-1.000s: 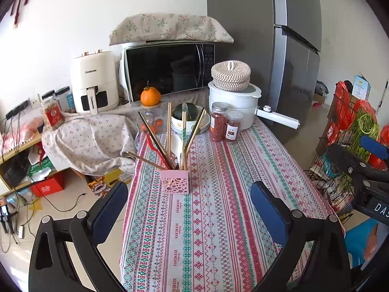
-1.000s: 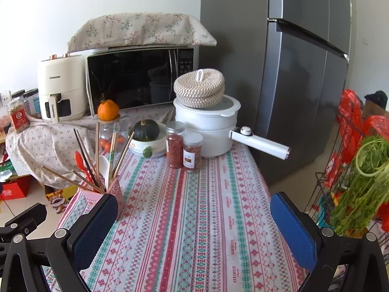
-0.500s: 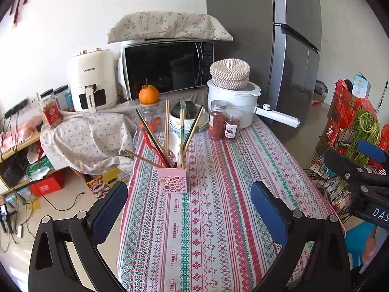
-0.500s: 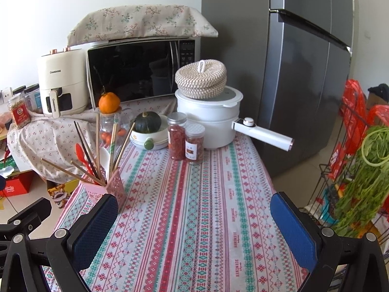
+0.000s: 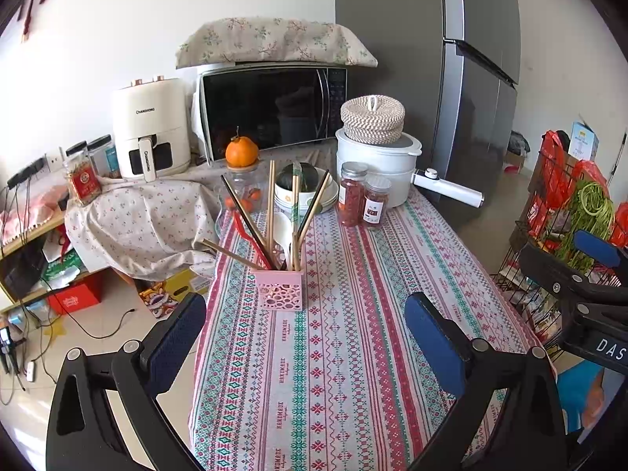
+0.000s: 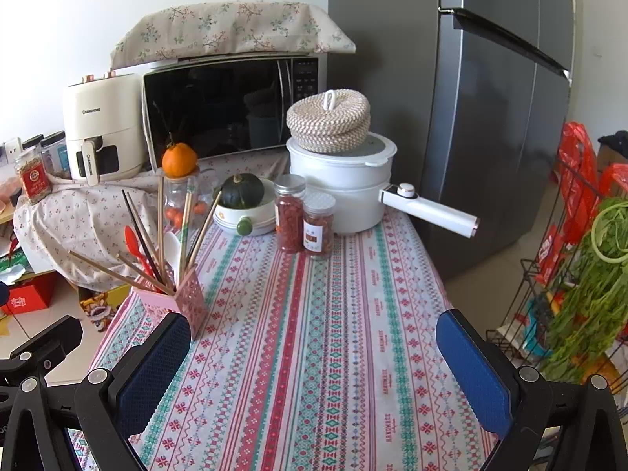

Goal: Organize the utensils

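A pink perforated utensil holder (image 5: 279,289) stands on the patterned tablecloth (image 5: 353,353). It holds several chopsticks (image 5: 271,204), a red spoon (image 5: 251,239) and a white spoon (image 5: 283,231). It also shows in the right wrist view (image 6: 184,298), at the left. My left gripper (image 5: 306,337) is open and empty, hovering just in front of the holder. My right gripper (image 6: 314,349) is open and empty, over the table to the right of the holder; it also shows in the left wrist view (image 5: 588,267) at the right edge.
At the table's far end stand a white pot with a long handle (image 6: 345,188), two red spice jars (image 6: 304,219), a bowl with a green squash (image 6: 243,204) and a glass jar topped by an orange (image 6: 179,180). A microwave (image 6: 231,106), an air fryer (image 6: 102,129) and a fridge (image 6: 490,98) stand behind. A wire rack of vegetables (image 6: 581,259) is at the right.
Both grippers have risen or pulled back slightly, so the table scene sits a little lower in each view. Both jaws stay open and empty.
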